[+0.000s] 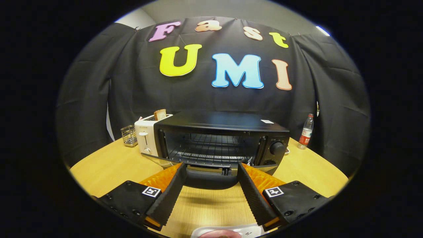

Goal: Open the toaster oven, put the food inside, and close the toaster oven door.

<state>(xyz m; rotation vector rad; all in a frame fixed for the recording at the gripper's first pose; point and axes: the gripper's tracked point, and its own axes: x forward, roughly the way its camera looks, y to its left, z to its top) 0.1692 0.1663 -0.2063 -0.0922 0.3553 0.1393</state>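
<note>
Okay, I've got the gripper (pixel 211 170) spread wide, oven (pixel 221 140) dead ahead, its dropped door's handle (pixel 211 178) lying crosswise between my fingertips.

The lowered door (pixel 211 177) spans between the spread gripper (pixel 211 168) fingers; the oven cavity (pixel 211 147) gapes beyond.

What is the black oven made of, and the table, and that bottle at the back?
The toaster oven looks like black painted metal; its top shines, and thin wire racks sit inside. The table looks like pale wood, with grain lines, maybe a laminate. The bottle looks like clear plastic. The gripper is open at the lowered oven door's handle.
</note>
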